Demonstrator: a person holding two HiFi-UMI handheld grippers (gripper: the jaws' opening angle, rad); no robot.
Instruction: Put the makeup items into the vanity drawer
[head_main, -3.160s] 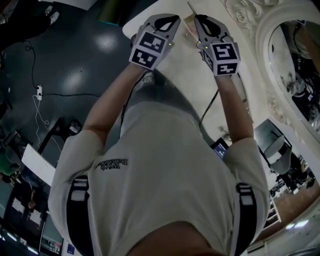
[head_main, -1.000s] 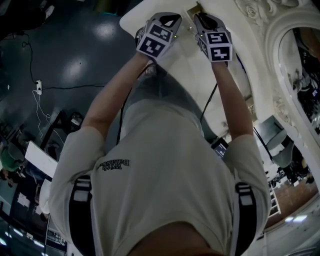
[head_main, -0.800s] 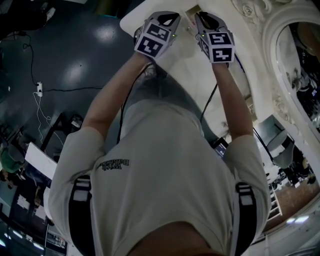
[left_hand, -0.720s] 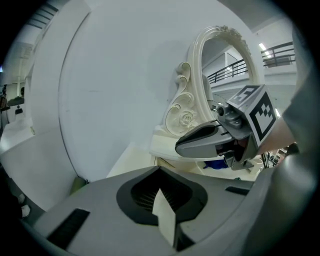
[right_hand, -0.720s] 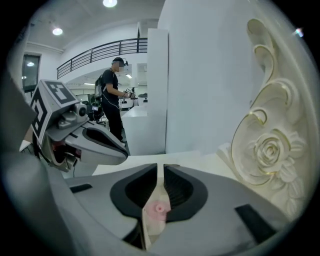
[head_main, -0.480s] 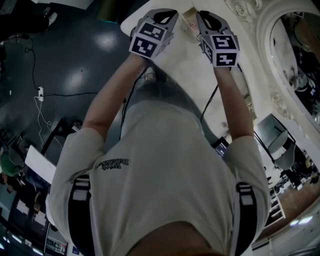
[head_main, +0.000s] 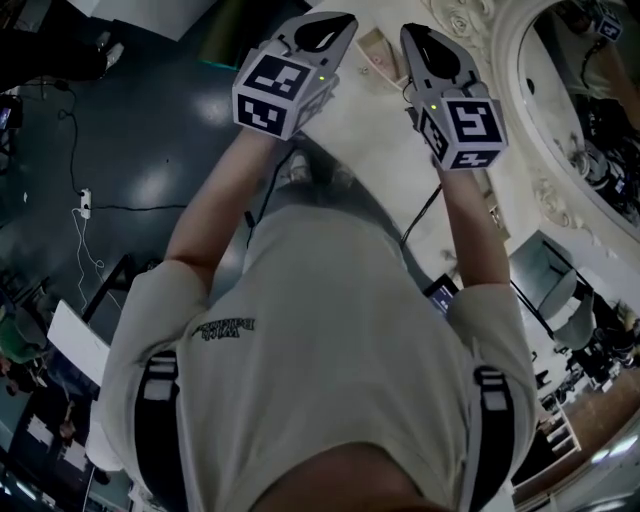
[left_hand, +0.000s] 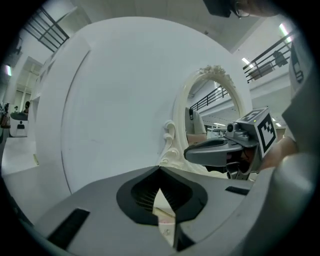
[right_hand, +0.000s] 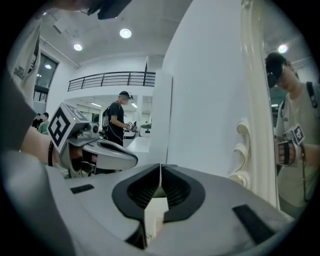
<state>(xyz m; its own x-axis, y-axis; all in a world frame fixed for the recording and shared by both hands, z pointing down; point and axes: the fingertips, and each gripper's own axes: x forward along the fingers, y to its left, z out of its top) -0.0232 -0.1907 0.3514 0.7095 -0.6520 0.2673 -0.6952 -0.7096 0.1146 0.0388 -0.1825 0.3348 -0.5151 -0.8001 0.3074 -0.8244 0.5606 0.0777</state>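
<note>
Both grippers are held high over the white vanity top (head_main: 385, 135), side by side. My left gripper (head_main: 340, 20) (left_hand: 160, 171) is shut, its tips touching with nothing between them. My right gripper (head_main: 411, 32) (right_hand: 160, 168) has just been closing and is shut too, also on nothing. Between the two, far below on the vanity, lies a small pale wooden drawer or box (head_main: 378, 52); what it holds is too small to tell. No makeup item shows plainly. In the left gripper view the right gripper (left_hand: 222, 150) hangs before the mirror; in the right gripper view the left gripper (right_hand: 102, 150) hangs beside a white panel.
An ornate white mirror frame (head_main: 505, 120) (left_hand: 212, 80) (right_hand: 252, 125) borders the vanity on the right and reflects the person. Dark floor (head_main: 150, 150) with a cable lies to the left. A person (right_hand: 119, 117) stands at a table far behind.
Both grippers have risen toward the head camera and look larger now, spread slightly wider apart. The small drawer stays where it was on the vanity.
</note>
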